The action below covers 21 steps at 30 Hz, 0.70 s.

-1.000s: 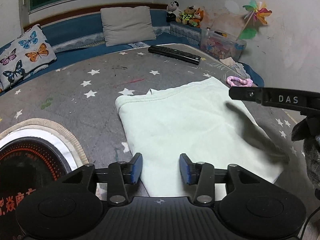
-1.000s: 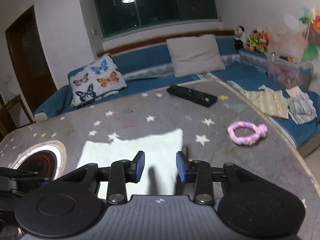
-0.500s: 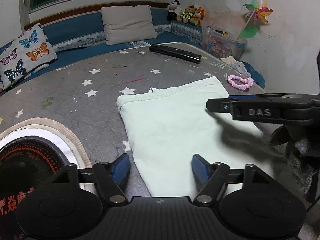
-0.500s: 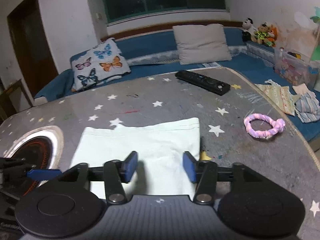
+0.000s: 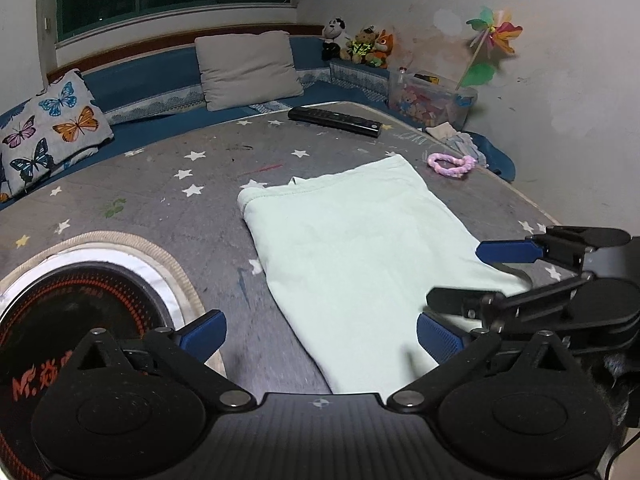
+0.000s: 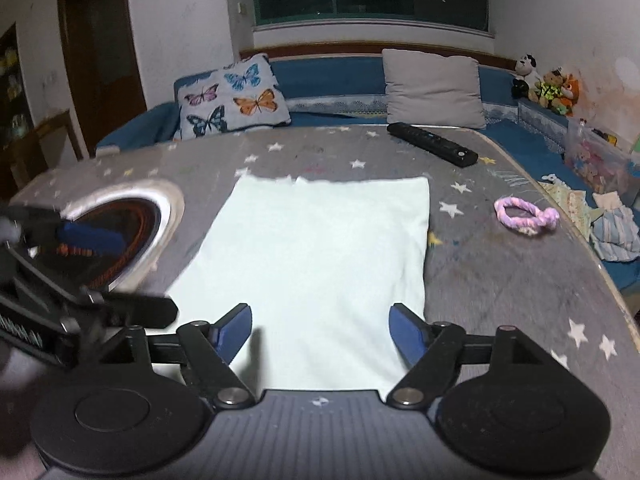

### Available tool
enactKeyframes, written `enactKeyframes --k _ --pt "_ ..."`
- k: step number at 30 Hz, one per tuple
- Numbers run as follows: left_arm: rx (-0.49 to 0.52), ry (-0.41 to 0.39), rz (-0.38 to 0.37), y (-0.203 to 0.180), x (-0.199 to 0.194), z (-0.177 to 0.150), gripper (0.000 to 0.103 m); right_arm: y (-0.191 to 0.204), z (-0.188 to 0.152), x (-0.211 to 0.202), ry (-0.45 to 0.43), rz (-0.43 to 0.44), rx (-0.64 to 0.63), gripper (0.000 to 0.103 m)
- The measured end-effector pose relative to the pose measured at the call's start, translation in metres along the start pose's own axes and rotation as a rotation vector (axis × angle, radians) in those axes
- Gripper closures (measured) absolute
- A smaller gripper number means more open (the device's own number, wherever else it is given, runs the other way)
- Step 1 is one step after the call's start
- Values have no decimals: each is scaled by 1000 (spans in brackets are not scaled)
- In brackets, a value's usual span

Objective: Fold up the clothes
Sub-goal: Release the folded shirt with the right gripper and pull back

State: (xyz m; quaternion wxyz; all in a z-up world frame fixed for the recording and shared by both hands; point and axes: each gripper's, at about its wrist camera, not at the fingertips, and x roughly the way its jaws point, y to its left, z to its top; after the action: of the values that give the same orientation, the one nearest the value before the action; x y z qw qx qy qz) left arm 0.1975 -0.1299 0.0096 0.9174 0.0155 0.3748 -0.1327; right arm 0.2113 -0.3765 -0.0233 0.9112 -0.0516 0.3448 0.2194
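Lying flat on the starred counter (image 6: 500, 280), the pale green garment (image 6: 320, 248) is seen as a folded rectangle just ahead of both spread, empty grippers, left (image 5: 320, 330) and right (image 6: 320, 326). Layers could be dragged apart if only the top ply is pinched.

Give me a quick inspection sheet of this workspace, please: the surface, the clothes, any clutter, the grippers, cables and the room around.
Surface: grey star-print table, round burner set in it.
Job's things: pale green garment, folded flat into a rectangle.
Clutter: black remote, pink rope ring.
Grippers: left gripper open, empty; right gripper open, empty; both at the garment's near edge.
Cables: nothing seen.
Surroundings: blue bench, butterfly cushion, grey cushion, plush toys, pinwheel, toy box.
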Motion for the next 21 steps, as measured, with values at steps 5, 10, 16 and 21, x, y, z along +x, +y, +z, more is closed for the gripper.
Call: enactKeyframes --k 5,10,16,21 --pt "10 -11 -15 -2 -13 -15 0 8 -15 -14 -15 -10 0 16" --pt "17 -42 -26 -2 -26 -28 0 16 -29 -28 -30 -19 6 4" --pt "40 -62 -16 -4 -37 -39 0 21 -40 -41 -42 -39 35 0" --pt "49 -51 -3 -4 -43 -51 0 24 -46 -45 -33 -50 66 0"
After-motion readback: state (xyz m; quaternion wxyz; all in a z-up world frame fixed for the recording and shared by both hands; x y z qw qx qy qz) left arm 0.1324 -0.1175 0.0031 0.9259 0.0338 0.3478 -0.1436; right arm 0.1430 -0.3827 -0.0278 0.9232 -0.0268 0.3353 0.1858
